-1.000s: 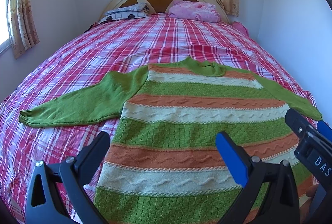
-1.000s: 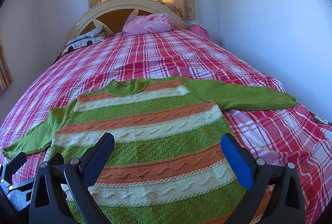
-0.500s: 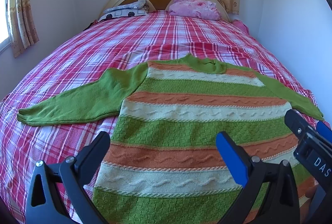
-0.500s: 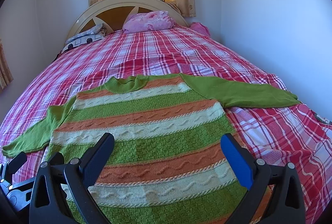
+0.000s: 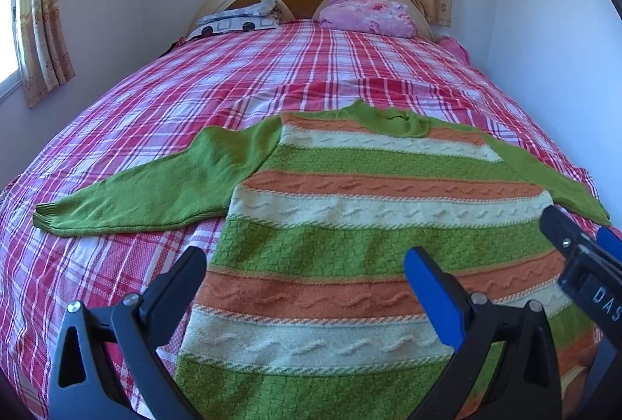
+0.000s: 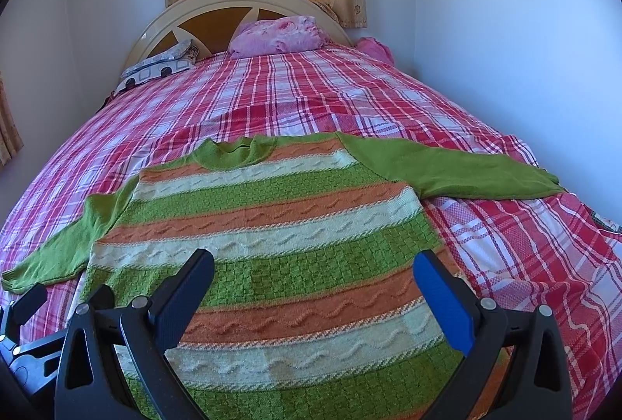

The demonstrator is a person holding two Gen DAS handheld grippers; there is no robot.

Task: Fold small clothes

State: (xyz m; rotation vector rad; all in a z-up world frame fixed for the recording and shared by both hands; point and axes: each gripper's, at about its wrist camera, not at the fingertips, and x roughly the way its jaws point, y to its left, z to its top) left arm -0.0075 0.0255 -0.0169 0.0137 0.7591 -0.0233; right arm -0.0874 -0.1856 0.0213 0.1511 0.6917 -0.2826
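Note:
A small knitted sweater point(image 5: 350, 225) point(image 6: 280, 233) with green, orange and cream stripes lies flat on the bed, collar toward the headboard. Its plain green sleeves are spread sideways: the left sleeve point(image 5: 147, 186) and the right sleeve point(image 6: 458, 171). My left gripper point(image 5: 305, 274) hovers open over the sweater's lower left part with nothing between its fingers. Over the lower middle of the sweater my right gripper point(image 6: 313, 276) is open too and holds nothing. The right gripper's tip shows at the right edge of the left wrist view, and the left one at the bottom left of the right wrist view.
The bed carries a red and white plaid sheet point(image 5: 272, 70) point(image 6: 311, 85). A pink pillow point(image 5: 365, 11) and a patterned pillow point(image 5: 237, 21) lie by the arched headboard point(image 6: 217, 11). White walls stand close on both sides; curtains hang behind.
Both views have dipped slightly, so the headboard and the sweater sit a little higher in frame. The sweater has not moved and both grippers stay open.

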